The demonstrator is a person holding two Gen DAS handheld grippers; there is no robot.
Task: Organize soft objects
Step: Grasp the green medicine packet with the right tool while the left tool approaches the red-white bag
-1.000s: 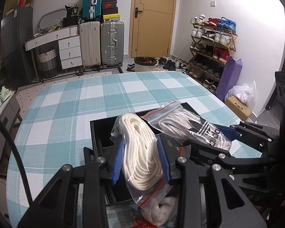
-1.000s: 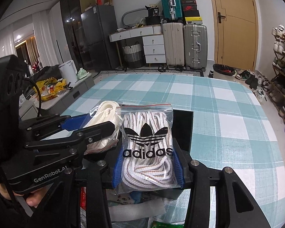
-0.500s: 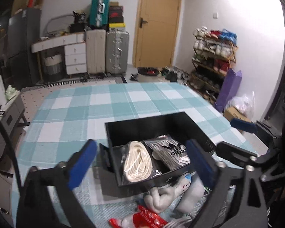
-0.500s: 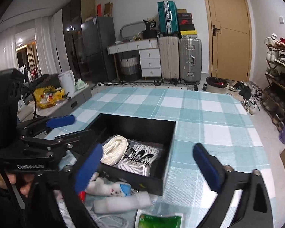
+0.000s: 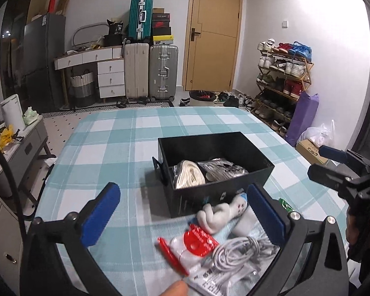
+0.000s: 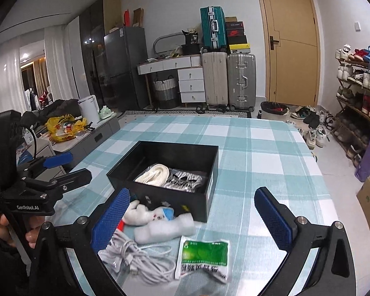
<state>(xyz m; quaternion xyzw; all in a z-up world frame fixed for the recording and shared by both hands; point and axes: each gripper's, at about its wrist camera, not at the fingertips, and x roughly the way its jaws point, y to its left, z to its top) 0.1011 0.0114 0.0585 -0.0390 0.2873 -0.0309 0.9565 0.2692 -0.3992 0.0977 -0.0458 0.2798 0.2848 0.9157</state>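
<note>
A black box [image 5: 217, 192] [image 6: 211, 187] stands on the checked table. In it lie a bag of white rope [image 5: 190, 176] [image 6: 154, 174] and a bag of adidas laces [image 5: 224, 170] [image 6: 183, 180]. In front of the box lie a white plush toy [image 5: 220, 213] [image 6: 148, 213], a white foam roll [image 6: 164, 229], a bagged white cable [image 5: 236, 254] [image 6: 135, 254], a red-and-white packet [image 5: 194, 243] and a green packet [image 6: 204, 256]. My left gripper [image 5: 182, 218] is open above these items. My right gripper [image 6: 192, 215] is open, nothing between its fingers.
The teal checked tablecloth [image 5: 125, 148] covers the table. Beyond it stand suitcases [image 5: 150, 71], a white desk, a door and a shoe rack [image 5: 283, 79]. A low grey cabinet [image 6: 91, 135] stands to the left of the table.
Both grippers opened, let go of the rope bag and the adidas bag into the black box, and drew back toward the near table edge.
</note>
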